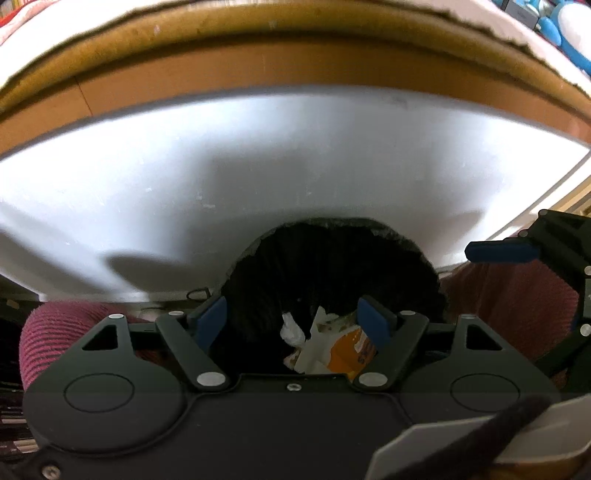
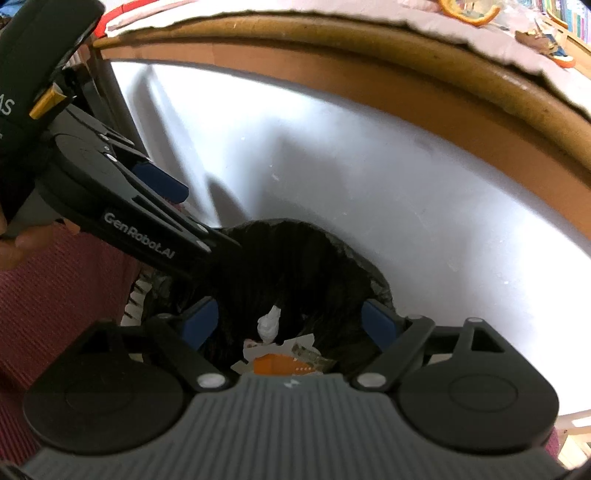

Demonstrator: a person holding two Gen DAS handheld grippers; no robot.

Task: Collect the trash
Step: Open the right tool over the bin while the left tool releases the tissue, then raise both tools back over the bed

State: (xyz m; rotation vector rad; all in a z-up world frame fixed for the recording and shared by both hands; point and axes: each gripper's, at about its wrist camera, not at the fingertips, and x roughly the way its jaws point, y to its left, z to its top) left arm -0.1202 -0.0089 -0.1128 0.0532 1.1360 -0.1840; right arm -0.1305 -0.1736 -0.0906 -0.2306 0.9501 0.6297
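Note:
A bin lined with a black bag (image 1: 332, 266) sits below both grippers. Inside it lie a crumpled white tissue (image 1: 291, 330), torn white paper and an orange packet (image 1: 351, 350). My left gripper (image 1: 293, 319) hovers over the bin mouth, open, with nothing between its blue pads. The right wrist view shows the same bag (image 2: 295, 266), tissue (image 2: 269, 325) and orange packet (image 2: 277, 365) under my right gripper (image 2: 291, 321), which is also open and holds nothing. The left gripper's blue pad (image 2: 159, 181) reaches in from the upper left. One right gripper pad (image 1: 498, 251) shows at the right.
A white panel (image 1: 258, 166) stands right behind the bin, under a brown table edge (image 2: 369, 85). Orange peel (image 2: 469, 14) and scraps lie on the tabletop. Maroon ribbed fabric (image 2: 55, 295) flanks the bin. A hand (image 2: 14, 243) holds the left gripper.

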